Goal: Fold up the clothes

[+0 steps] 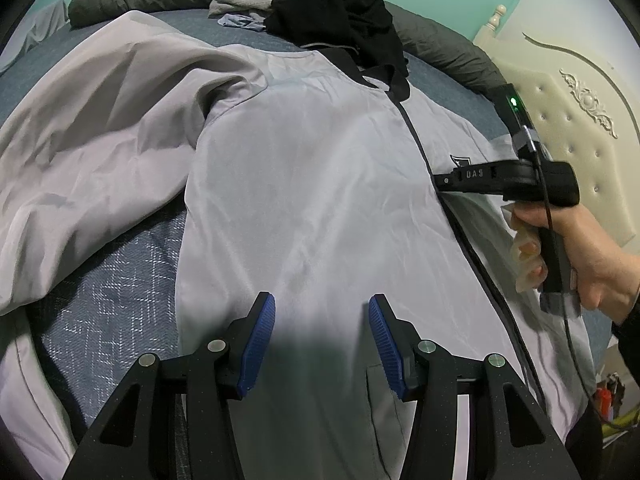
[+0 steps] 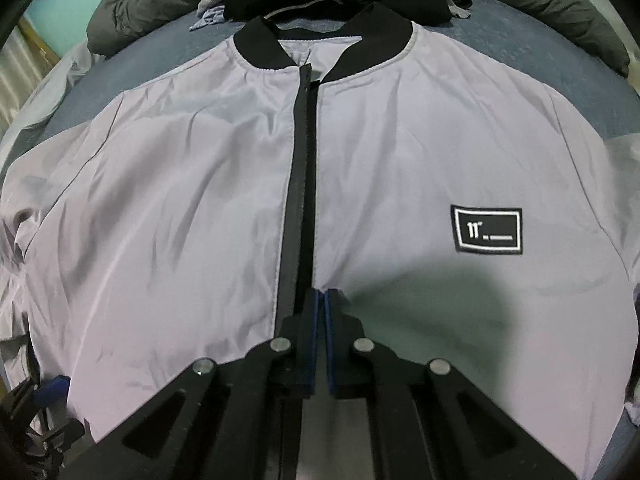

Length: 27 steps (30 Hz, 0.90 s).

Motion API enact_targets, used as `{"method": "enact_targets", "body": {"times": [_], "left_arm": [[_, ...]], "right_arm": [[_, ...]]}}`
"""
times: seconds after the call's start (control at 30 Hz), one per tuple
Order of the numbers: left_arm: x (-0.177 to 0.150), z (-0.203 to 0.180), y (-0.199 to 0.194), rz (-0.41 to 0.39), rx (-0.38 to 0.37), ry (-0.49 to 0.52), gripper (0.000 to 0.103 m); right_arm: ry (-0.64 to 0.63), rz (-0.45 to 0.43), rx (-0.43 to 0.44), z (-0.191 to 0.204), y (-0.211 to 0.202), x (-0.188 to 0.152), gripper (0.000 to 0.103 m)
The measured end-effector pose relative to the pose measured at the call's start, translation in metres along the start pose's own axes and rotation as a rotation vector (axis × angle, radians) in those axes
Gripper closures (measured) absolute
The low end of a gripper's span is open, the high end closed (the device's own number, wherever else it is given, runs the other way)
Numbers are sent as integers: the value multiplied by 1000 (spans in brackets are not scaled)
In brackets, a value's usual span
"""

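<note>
From the left wrist view, the left tool hangs just over the lower front of a pale grey jacket, its blue pads well apart with nothing between them. The jacket lies spread front-up on the bed, whose blue patterned cover shows between the body and one sleeve flung out to the side. Past the black collar sits a heap of other clothes, dark on top with white and grey pieces behind. At the right edge a bare hand holds the handle of the right tool, whose tip rests at the jacket's zip line, near the chest. A cream padded headboard stands behind it.

From the right wrist view, the right tool has its blue pads drawn together, and their tips sit right at the black zipper; whether any fabric is pinched between them I cannot tell. The jacket fills the frame, zipped up to the black collar, with a black rectangular patch on the chest to the right of the zip. A dark quilt is bunched up beyond the collar.
</note>
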State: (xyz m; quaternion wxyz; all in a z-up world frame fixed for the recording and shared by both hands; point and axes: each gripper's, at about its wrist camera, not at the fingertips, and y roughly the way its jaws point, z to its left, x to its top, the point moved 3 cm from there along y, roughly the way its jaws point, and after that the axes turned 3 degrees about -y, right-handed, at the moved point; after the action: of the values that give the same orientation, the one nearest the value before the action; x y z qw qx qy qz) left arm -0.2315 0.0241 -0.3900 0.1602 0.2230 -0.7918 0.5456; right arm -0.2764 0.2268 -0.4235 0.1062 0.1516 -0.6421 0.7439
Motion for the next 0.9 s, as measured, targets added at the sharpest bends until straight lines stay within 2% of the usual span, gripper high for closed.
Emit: {"method": "enact_targets", "body": {"times": [0.07, 0.23, 0.37, 0.43, 0.5, 0.57, 0.73, 0.8, 0.9], "left_arm": [[0, -1, -1, -1, 7, 4, 50], [-1, -2, -13, -14, 21, 6, 50], [-2, -9, -28, -9, 15, 1, 50], [-5, -17, -39, -8, 7, 3, 50], [-8, -28, -49, -2, 2, 14, 43], [-13, -42, -59, 13, -4, 41, 43], [-32, -80, -83, 45, -16, 106, 42], [-40, -91, -89, 63, -17, 130, 42], [-52, -103, -101, 82, -17, 150, 42]], "right_arm": [[9, 9, 13, -1, -3, 4, 101], [75, -79, 69, -17, -56, 10, 100], [59, -127, 96, -54, -117, -28, 98], [50, -150, 109, -73, -148, -46, 93], [49, -170, 122, -91, -175, -67, 81], [79, -152, 121, -111, -185, -95, 76], [165, -105, 118, -155, -209, -177, 76], [205, -90, 119, -172, -218, -211, 72], [270, -104, 117, -199, -230, -245, 67]]}}
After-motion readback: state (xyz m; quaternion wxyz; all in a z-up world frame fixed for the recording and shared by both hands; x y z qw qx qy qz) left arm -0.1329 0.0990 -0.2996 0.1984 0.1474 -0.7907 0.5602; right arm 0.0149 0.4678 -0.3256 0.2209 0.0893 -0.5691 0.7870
